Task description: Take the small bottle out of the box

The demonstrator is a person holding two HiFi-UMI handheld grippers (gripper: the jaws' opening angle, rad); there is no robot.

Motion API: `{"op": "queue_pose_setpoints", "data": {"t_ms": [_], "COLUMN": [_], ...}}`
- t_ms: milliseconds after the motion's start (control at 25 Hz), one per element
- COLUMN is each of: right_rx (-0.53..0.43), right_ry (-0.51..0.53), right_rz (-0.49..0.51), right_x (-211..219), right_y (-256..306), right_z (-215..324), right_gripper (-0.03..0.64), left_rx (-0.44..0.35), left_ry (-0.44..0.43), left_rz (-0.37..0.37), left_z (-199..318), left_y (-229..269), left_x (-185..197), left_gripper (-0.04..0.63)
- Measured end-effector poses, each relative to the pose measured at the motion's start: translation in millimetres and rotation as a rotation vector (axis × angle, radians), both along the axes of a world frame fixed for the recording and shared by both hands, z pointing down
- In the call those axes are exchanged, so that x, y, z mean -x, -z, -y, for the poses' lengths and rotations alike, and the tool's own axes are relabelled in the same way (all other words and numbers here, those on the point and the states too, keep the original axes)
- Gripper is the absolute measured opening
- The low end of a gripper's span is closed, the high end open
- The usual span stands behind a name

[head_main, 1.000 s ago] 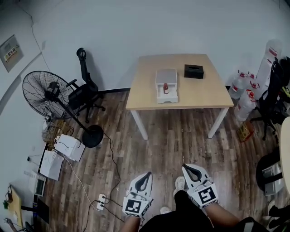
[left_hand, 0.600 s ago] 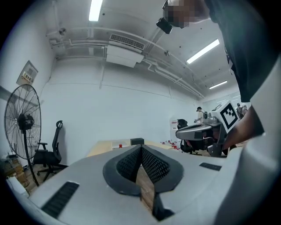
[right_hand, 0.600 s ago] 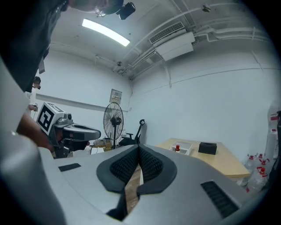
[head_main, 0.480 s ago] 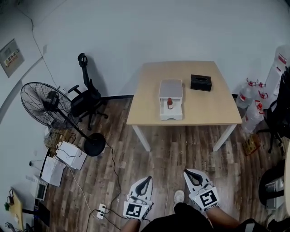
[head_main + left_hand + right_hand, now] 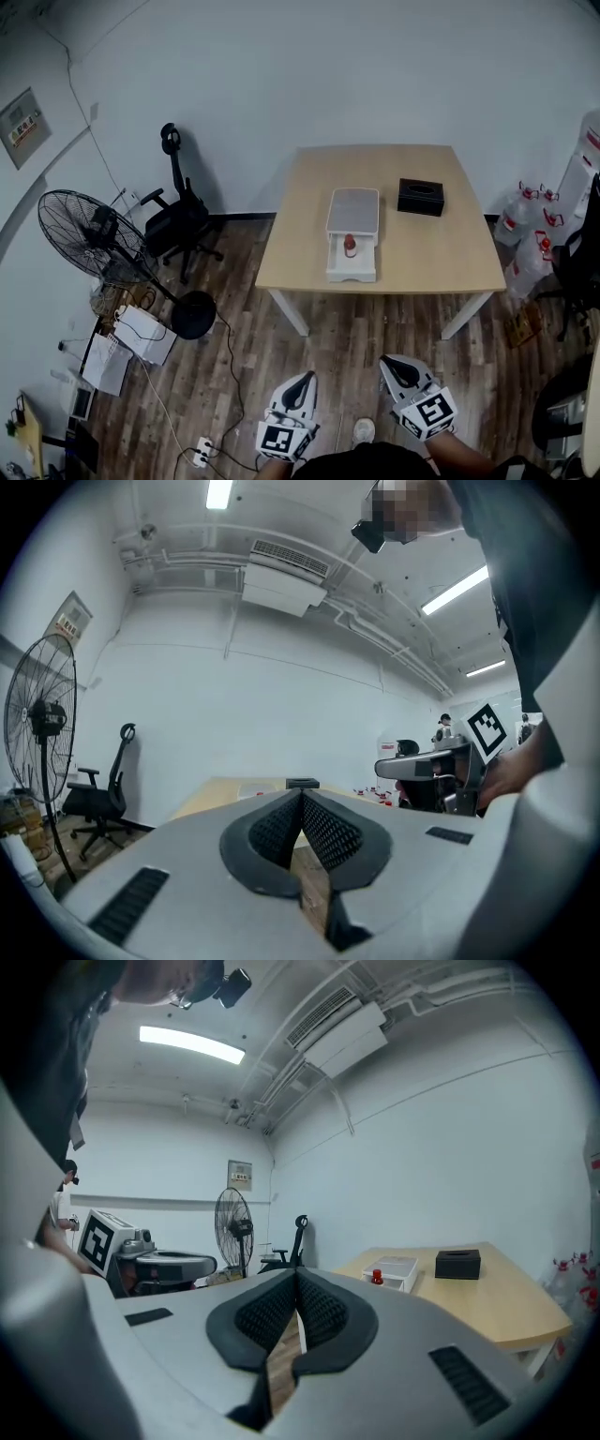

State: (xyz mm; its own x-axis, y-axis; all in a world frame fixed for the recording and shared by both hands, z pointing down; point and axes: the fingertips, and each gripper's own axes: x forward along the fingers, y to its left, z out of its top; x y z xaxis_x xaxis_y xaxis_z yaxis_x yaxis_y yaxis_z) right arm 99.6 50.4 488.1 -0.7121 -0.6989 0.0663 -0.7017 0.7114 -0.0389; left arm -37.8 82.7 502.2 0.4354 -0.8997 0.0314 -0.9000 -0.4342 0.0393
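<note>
Wood-plank floor (image 5: 356, 375) fills the lower frame, matte and brown. The tabletop (image 5: 422, 258), centre right in the head view, is a pale wood-look slab, smooth and square-edged, on white legs. On it, centre frame, sits the box (image 5: 352, 208): white, probably hard plastic, with a flat lid and a tray pulled out on the lower side. A black case (image 5: 421, 197) lies just right of the box, apart from it, boxy with a slot on top. The left gripper (image 5: 302, 379) and right gripper (image 5: 393, 364) are at the bottom edge, well apart from the tabletop. They have grey shells and black ribbed pads. Each has its jaws pressed together with nothing between them, as both gripper views show. The small bottle (image 5: 350, 246) stands upright in the open tray, near its back end, with a red cap and a pale or clear body, too small to read more. It is likely light, rigid and smooth-sided, so it may slip or tip if nudged. Best hold looks like a pinch across the body just under the cap, or on the cap itself, jaws straddling it from above the tray, since the tray walls crowd a low side approach.
</note>
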Motion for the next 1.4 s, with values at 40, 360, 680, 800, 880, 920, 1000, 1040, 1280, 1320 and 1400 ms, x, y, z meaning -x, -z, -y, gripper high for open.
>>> {"op": "queue_pose_setpoints", "data": {"t_ms": [40, 360, 680, 800, 880, 920, 1000, 1040, 1280, 1320, 1400], "right_rx": [0.005, -0.011, -0.059, -0.070, -0.089, -0.095, -0.091, -0.087, -0.026, -0.013, -0.001], "right_ry": [-0.003, -0.009, -0.047, -0.081, -0.126, -0.144, -0.160, -0.162, -0.171, -0.176, -0.181], "right_rz": [0.003, -0.002, -0.052, -0.045, -0.042, -0.046, -0.057, -0.061, -0.125, -0.132, -0.138], "right_x": [-2, -9, 12, 21, 25, 28, 34, 39, 61, 65, 74], "right_y": [0, 1, 0, 0, 3, 3, 2, 0, -15, -18, -21], "right_z": [6, 47, 98, 125, 147, 158, 178, 187, 235, 242, 259], "right_gripper": [0.014, 0.014, 0.255, 0.472, 0.589, 0.589, 0.591, 0.591, 0.591, 0.591, 0.591], "left_rx": [0.005, 0.017, 0.033, 0.040, 0.042, 0.044, 0.048, 0.047, 0.031, 0.030, 0.022], "left_ry": [0.001, -0.012, -0.012, -0.018, -0.022, -0.024, -0.032, -0.037, -0.085, -0.096, -0.104], "left_rz": [0.008, 0.029, 0.018, 0.016, 0.012, 0.010, 0.013, 0.014, 0.003, 0.005, -0.001], "left_z": [6, 38, 82, 107, 127, 136, 154, 163, 212, 219, 235], "left_y": [-3, -4, -13, -18, -19, -18, -18, -18, -7, -7, -5], "left_x": [0, -9, 16, 26, 35, 39, 47, 51, 66, 70, 79], "left_gripper": [0.011, 0.011, 0.011, 0.011, 0.011, 0.011, 0.011, 0.011, 0.011, 0.011, 0.011]}}
